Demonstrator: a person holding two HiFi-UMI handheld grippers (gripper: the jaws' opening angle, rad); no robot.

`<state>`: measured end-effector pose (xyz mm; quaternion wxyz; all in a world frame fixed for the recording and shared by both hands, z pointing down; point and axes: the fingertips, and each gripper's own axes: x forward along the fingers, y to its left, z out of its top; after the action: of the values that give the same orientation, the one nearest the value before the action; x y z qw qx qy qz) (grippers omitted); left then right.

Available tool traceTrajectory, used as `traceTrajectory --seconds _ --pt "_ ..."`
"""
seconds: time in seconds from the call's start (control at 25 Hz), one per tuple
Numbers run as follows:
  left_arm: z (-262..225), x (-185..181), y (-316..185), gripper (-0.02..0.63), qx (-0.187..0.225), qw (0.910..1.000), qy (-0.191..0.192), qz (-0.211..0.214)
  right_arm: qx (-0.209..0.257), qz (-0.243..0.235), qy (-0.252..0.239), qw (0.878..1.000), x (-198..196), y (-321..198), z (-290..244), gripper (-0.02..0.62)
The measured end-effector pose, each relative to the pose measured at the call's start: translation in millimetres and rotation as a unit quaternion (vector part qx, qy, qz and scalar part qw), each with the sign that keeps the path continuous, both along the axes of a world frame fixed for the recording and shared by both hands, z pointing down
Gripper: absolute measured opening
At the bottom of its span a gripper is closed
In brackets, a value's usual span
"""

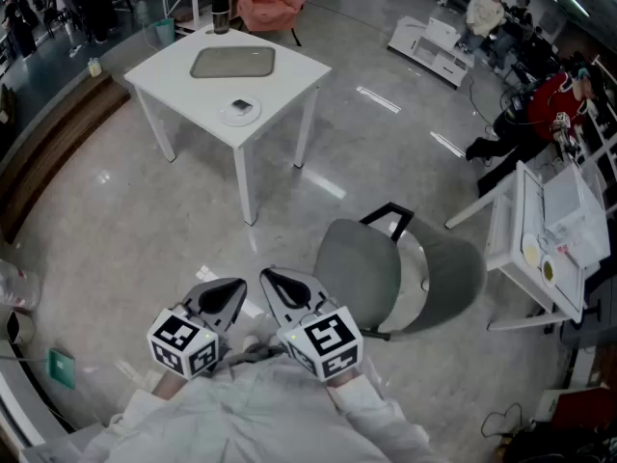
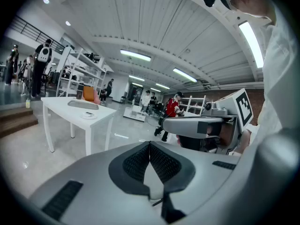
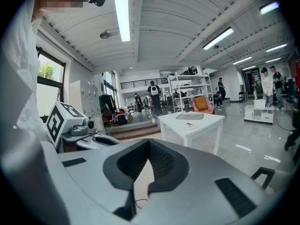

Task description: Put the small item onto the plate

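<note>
A white plate (image 1: 240, 112) sits near the front corner of a white table (image 1: 289, 70) far ahead, with a small grey item (image 1: 242, 105) lying on it. Both grippers are held close to the person's body, well short of the table. My left gripper (image 1: 231, 293) and right gripper (image 1: 278, 284) point toward the table, side by side, both shut with nothing between the pads. The plate also shows in the left gripper view (image 2: 87, 116) and the right gripper view (image 3: 189, 125), small and distant beyond the shut jaws.
A grey tray (image 1: 232, 63) lies on the table behind the plate, with a dark cup (image 1: 221, 13) at the far edge. A grey office chair (image 1: 386, 273) stands on the floor to the right. People and white shelving stand at the right side.
</note>
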<state>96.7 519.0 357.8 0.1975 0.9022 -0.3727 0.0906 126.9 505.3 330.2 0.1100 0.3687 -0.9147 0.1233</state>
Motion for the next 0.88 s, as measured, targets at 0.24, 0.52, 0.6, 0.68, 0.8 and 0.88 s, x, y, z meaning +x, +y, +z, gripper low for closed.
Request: traceTrajectory --seconds 0.24,0.52,0.6,0.68,0.8,0.88 --pt "-7.0 4.1 0.0 0.009 0.002 0.9999 0.009 0.007 0.002 -0.004 -0.001 1.000 1.1 1.3 -3.5 0.015" --pt "-4.2 7.8 -0.2 0.010 0.002 1.0000 0.007 0.006 0.003 -0.004 -0.003 1.000 6.1 -0.3 -4.7 0.015" --pt "-3.1 8.9 0.3 0.009 0.000 0.9999 0.008 0.007 0.002 -0.006 -0.003 1.000 5.7 0.7 -3.6 0.015" --pt "-3.7 9.0 0.0 0.010 0.001 0.9999 0.009 0.006 0.002 -0.009 -0.004 1.000 4.3 1.2 -3.4 0.015" --pt "-4.4 10.0 -1.7 0.009 0.001 0.9999 0.010 0.003 0.001 -0.008 -0.004 1.000 5.9 0.3 -2.9 0.015" --pt "-3.0 12.3 -2.1 0.009 0.000 1.0000 0.010 0.001 0.005 -0.006 -0.014 1.000 9.5 -0.2 -5.2 0.015"
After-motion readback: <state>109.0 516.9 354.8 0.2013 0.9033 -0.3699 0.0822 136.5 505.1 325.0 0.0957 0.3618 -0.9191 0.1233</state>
